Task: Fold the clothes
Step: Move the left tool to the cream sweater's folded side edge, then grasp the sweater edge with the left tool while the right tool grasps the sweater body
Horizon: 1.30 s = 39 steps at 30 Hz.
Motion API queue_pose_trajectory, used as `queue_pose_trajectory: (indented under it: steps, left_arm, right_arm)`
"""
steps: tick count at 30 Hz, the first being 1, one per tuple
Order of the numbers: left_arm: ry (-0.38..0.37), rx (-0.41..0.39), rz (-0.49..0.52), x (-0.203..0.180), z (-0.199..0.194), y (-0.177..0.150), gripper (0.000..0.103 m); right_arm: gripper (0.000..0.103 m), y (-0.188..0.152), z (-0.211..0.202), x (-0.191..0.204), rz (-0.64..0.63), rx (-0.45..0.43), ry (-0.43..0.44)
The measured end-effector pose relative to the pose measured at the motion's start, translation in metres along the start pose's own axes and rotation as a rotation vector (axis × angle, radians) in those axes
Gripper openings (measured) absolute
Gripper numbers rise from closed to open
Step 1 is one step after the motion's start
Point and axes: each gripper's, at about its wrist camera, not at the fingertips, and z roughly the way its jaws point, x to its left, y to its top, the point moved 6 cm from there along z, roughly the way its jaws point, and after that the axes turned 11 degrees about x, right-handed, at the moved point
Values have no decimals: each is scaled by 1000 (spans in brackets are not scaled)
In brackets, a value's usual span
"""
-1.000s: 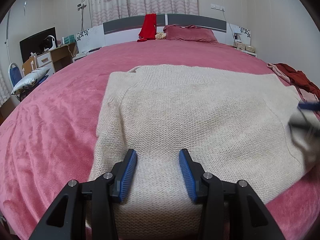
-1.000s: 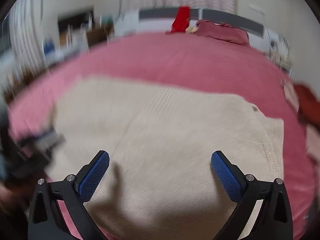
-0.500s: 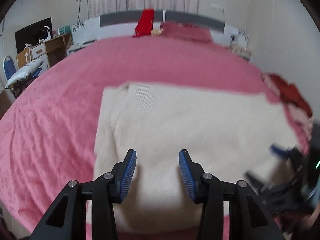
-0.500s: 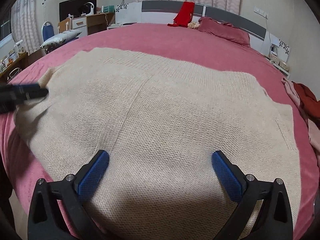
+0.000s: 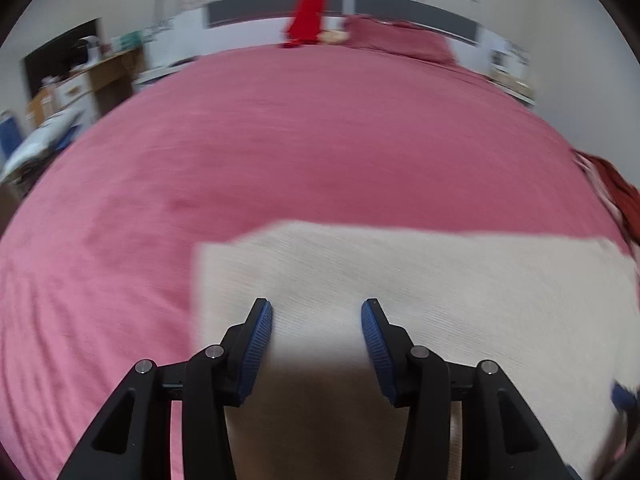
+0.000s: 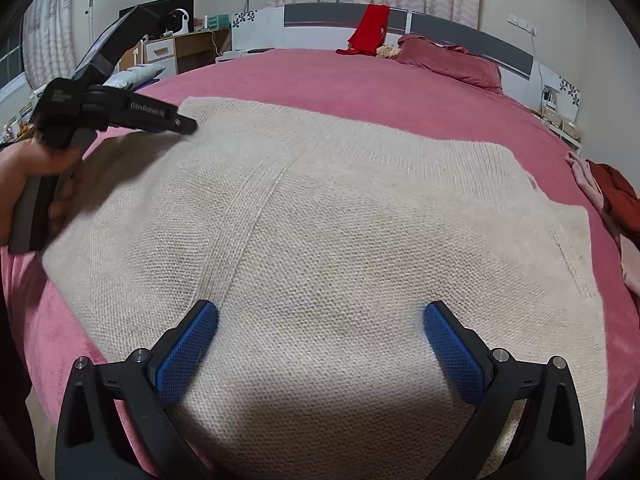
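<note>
Your cream knitted sweater [image 6: 340, 232] lies spread flat on the pink fleece bed cover [image 6: 360, 80], filling most of the right wrist view, with a raised knit seam running diagonally across it from the near left. Its near edge drops out of sight under the camera, so you cannot see how it ends there, and its far right corner is partly folded over on itself.

Your right gripper [image 6: 320, 340] hangs over the sweater's near part with its blue-padded fingers [image 6: 188, 350] spread wide and nothing between them. Whether the tips touch the knit is hard to tell.

Your left gripper [image 5: 317, 344] has its fingers parted about halfway, with only sweater fabric showing in the gap and nothing pinched. The left wrist view is smeared with motion blur, so the knit texture and the sweater's left edge are soft, and the lower right corner shows just a dark blue blur that cannot be identified. In the right wrist view the same left gripper [image 6: 176, 122] appears side-on at the sweater's far left corner, held in your left hand [image 6: 28, 176], which the frame edge cuts off. From this angle its fingertips overlap, so the gap is not visible here.

Beyond the sweater, a bright red garment [image 6: 370, 30] hangs over the grey headboard [image 6: 460, 36] beside a dusky pink pillow [image 6: 448, 62]. A heap of red and pink clothes [image 6: 612, 200] sits at the right edge of the bed, partly cropped.
</note>
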Motion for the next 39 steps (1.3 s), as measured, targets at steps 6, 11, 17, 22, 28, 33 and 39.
queue_pose_trajectory:
  steps: [6, 11, 17, 22, 28, 33, 39]
  left_arm:
    - [-12, 24, 6, 36, 1, -6, 57]
    - [-86, -85, -63, 50, -36, -16, 56]
    - [-273, -209, -188, 73, -74, -43, 56]
    - [-420, -87, -329, 93, -53, -49, 56]
    - [-477, -23, -362, 95, -33, -52, 56]
    - [-401, 14, -258, 77, -30, -52, 56]
    - [-352, 24, -158, 59, -34, -54, 56]
  right_arm:
    - [103, -4, -1, -13, -4, 4, -3]
    - [103, 8, 15, -52, 8, 5, 23]
    - [103, 15, 0, -73, 5, 82, 126]
    - [103, 12, -35, -149, 162, 10, 247]
    - [103, 0, -28, -297, 530, 58, 437]
    - [103, -13, 5, -367, 745, 151, 609]
    - [103, -22, 27, -339, 695, 206, 751]
